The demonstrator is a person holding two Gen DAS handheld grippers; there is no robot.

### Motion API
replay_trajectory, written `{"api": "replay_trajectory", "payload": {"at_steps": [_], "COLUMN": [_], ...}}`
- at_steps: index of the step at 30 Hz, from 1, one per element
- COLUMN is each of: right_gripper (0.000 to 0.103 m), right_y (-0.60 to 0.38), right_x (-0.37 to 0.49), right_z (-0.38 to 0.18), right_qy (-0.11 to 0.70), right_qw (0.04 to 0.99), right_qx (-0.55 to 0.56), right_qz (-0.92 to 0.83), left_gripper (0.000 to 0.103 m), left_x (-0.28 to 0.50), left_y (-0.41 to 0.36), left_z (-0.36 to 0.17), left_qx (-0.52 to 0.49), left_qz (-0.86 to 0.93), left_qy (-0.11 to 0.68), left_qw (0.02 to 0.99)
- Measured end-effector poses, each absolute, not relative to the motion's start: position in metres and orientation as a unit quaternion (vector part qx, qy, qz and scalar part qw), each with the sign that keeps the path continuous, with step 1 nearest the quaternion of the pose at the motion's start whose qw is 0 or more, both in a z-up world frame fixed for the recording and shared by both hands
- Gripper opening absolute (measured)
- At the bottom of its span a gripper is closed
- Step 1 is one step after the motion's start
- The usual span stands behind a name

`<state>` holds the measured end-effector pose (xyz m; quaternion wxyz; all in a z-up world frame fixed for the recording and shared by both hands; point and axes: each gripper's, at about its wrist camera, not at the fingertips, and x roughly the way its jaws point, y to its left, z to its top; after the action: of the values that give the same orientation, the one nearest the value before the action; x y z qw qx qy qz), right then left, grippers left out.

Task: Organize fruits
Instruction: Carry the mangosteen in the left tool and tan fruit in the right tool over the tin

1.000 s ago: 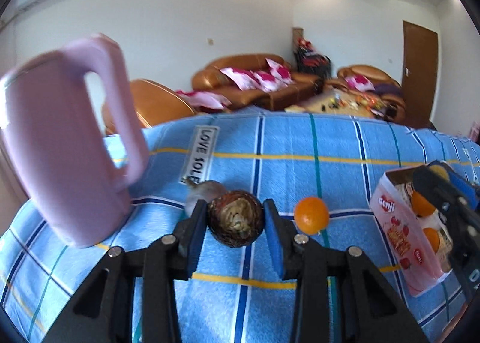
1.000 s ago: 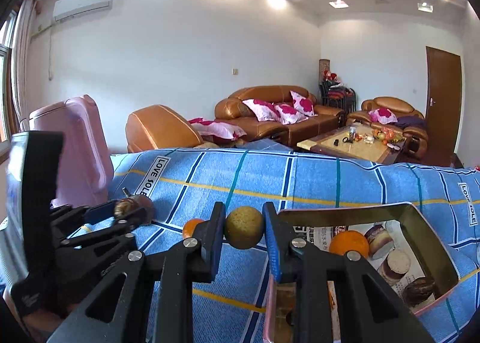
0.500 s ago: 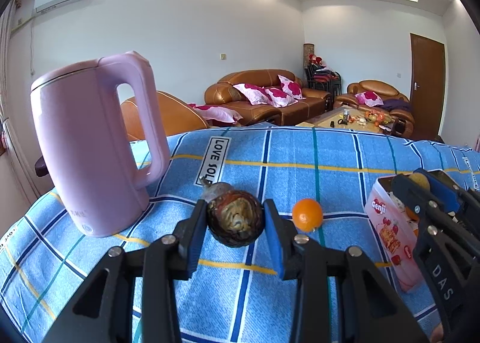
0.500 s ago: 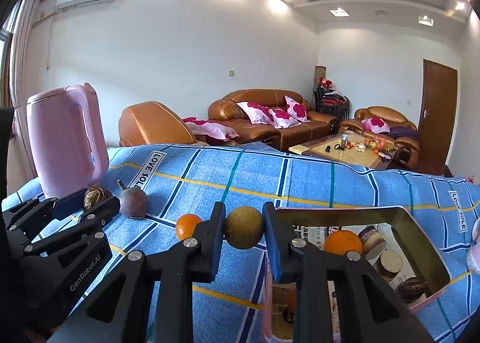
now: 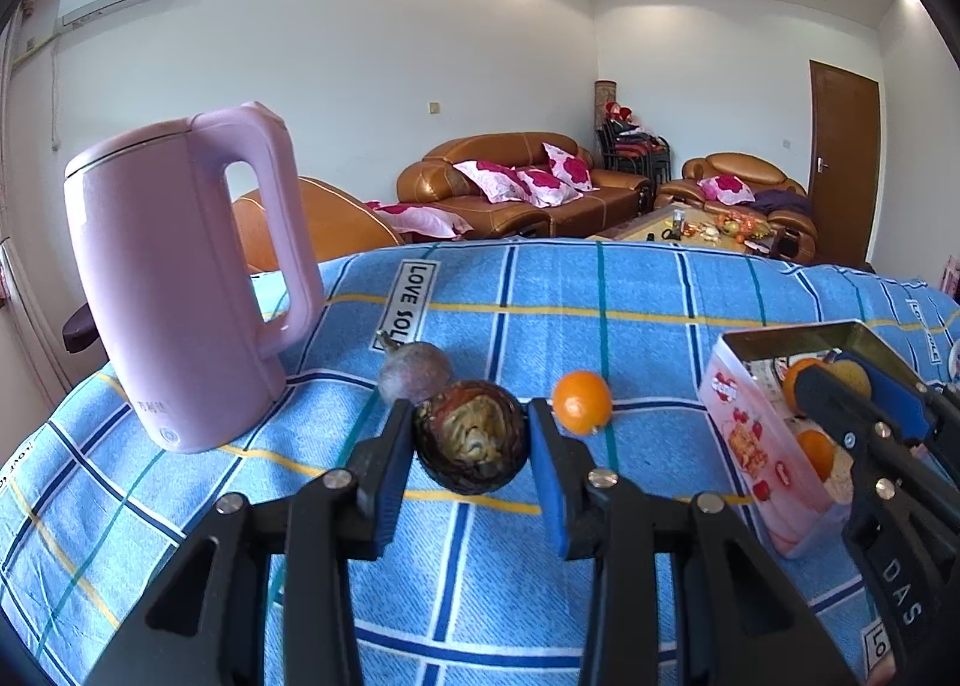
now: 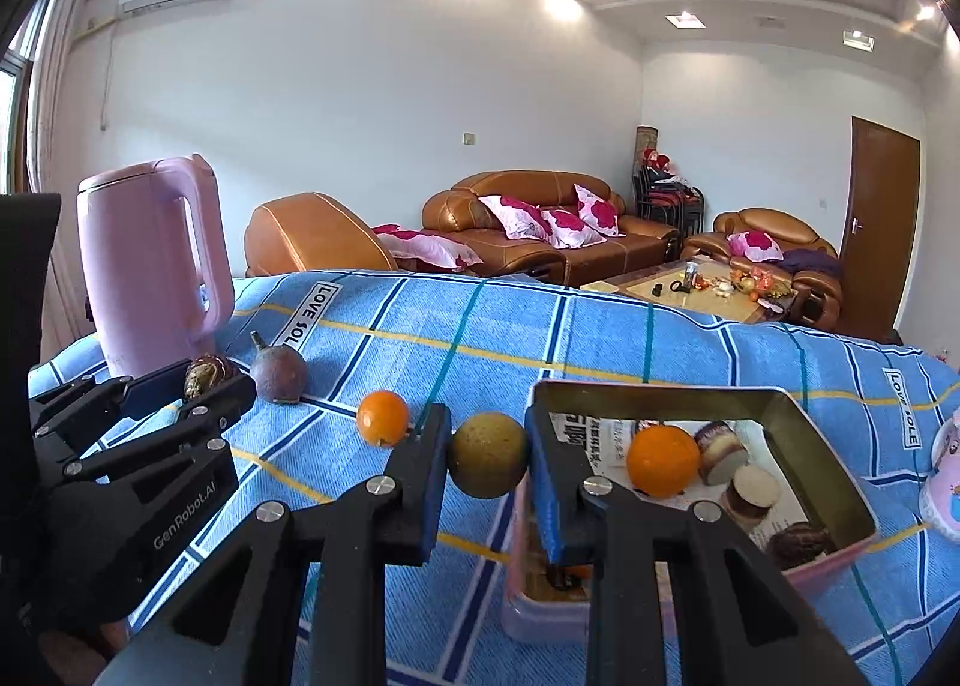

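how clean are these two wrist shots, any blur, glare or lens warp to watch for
Left wrist view: sharp, no motion blur; dark fruit in the left gripper is crisp; fisheye bows the pink kettle, corners vignette black. Right wrist view: equally sharp on the yellow-green fruit in the right gripper; ceiling spotlights blow out into white blooms; tin box rim shows mild sheen, interior still readable.

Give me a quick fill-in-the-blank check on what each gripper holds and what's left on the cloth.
1. The left gripper is shut on a dark ____ fruit.
2. The right gripper holds a round ____ fruit.
3. The loose orange lies on the ____ cloth.
4. The kettle is ____.

Missing words: brown; yellow-green; blue; pink
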<state>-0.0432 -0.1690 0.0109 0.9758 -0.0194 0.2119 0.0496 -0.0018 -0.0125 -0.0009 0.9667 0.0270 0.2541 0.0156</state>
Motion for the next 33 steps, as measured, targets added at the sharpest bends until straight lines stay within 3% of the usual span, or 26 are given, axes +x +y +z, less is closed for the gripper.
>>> {"api": "replay_trajectory", "payload": {"at_steps": [33], "right_gripper": [0.027], "right_y": [-0.258], "right_x": [-0.053], "right_z": [0.016], "right_qy": [0.212], "right_qw": [0.977], "right_qx": [0.006], "right_qz": [-0.018], "left_gripper": [0.039], "left_x": [-0.011], "left_y": [-0.074], "left_z": [0.005], "left_qx": [0.026], "left_qz": [-0.044], "left_qy": [0.260], "left_qw": [0.964]}}
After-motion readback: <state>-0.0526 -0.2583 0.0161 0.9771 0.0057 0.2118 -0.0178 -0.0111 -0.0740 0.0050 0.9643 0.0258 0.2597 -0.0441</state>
